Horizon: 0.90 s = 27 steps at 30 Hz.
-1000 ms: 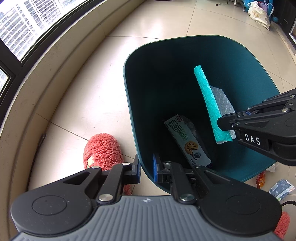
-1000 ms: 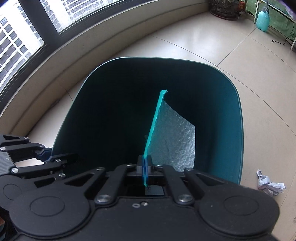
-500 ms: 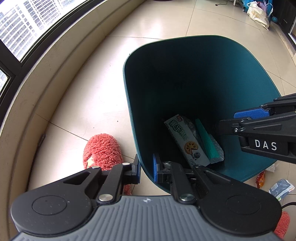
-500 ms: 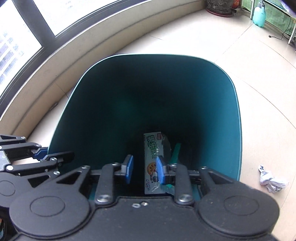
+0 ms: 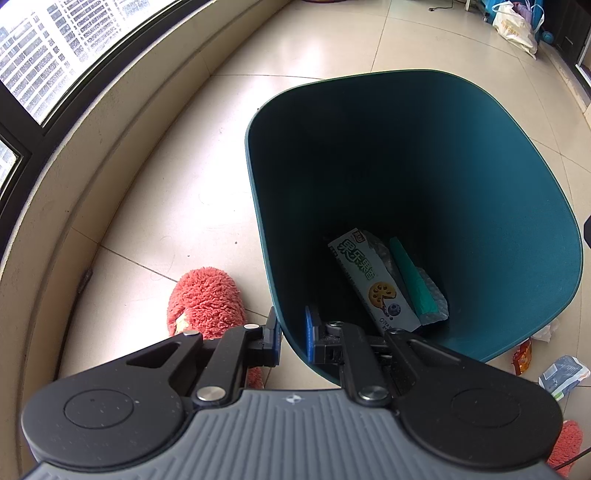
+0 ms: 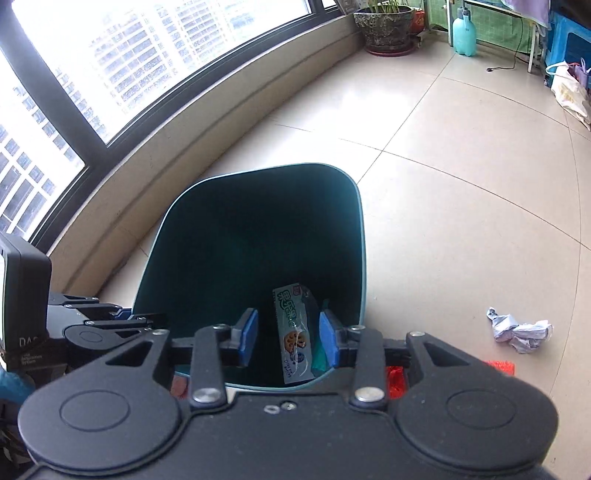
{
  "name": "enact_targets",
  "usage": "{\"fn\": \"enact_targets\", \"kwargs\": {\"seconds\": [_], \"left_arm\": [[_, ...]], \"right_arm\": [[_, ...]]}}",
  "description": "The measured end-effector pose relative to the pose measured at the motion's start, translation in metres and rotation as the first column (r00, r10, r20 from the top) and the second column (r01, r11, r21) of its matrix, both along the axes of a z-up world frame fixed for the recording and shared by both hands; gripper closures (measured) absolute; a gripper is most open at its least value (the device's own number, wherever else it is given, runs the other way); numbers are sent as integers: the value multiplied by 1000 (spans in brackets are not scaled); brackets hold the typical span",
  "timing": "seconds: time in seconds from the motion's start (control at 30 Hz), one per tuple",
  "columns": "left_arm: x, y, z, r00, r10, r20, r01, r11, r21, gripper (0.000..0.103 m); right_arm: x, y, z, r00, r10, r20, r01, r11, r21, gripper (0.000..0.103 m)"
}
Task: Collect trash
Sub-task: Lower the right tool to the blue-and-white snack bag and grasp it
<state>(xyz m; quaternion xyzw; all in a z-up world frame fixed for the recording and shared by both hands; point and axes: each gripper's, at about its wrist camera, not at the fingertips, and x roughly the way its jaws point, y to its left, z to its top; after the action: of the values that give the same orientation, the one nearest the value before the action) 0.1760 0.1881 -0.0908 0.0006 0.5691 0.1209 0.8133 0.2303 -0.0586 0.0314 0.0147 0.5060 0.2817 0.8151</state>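
A dark teal bin (image 5: pixel 461 155) stands on the tiled floor; it also shows in the right wrist view (image 6: pixel 221 236). Inside lie a white-green snack box (image 5: pixel 369 280) and a teal bubble mailer (image 5: pixel 417 288). My left gripper (image 5: pixel 291 332) is shut on the bin's near rim, one finger outside, one inside. My right gripper (image 6: pixel 288 336) is open and empty, raised above the bin's near edge, with the snack box (image 6: pixel 293 332) seen between its fingers. A crumpled paper ball (image 6: pixel 521 330) lies on the floor to the right.
A red fluffy slipper (image 5: pixel 205 295) lies left of the bin. An orange wrapper (image 5: pixel 522 356) and a blue-white packet (image 5: pixel 563 376) lie right of it. Red wrappers (image 6: pixel 502 366) show by my right gripper. A curved window ledge (image 5: pixel 110 129) runs on the left; a plant pot (image 6: pixel 388 29) stands far back.
My right gripper opened and let go of the teal bubble mailer, which fell into the bin beside the snack box. The right gripper then pulled up and back. The left gripper stayed put.
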Motion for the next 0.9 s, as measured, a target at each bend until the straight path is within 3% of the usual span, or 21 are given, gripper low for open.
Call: {"fn": "enact_targets", "kwargs": {"seconds": [0.23,0.3,0.4,0.53,0.6,0.77,0.9], "left_arm": [[1,1,0,1000,2,-7,-2,1000,6,91],[1,0,-1,1000,1,-7,-1,1000,15,91],[-1,-2,-1,1000,0,-10,0,1000,30,91],[-3,-3,-2,1000,5,-24,-2,996,87,91],[-3,-2,-2,999,10,-33,-7,996,93,91],[-9,-3,-2,998,19,-58,-13,995,102,91],[-18,-8,-2,998,6,-70,3,992,124,90]], "right_arm": [[-10,-72,-20,976,-216,-33,215,976,-36,54],[-15,-94,-33,957,-287,-42,284,956,-68,47],[-22,-132,-64,908,-405,-105,393,912,-119,44],[-34,-162,-112,851,-498,-166,461,861,-215,35],[-39,-177,-141,806,-553,-211,499,826,-262,31],[-55,-210,-214,634,-695,-339,600,719,-352,31],[-64,-217,-246,585,-727,-360,606,687,-401,31]]}}
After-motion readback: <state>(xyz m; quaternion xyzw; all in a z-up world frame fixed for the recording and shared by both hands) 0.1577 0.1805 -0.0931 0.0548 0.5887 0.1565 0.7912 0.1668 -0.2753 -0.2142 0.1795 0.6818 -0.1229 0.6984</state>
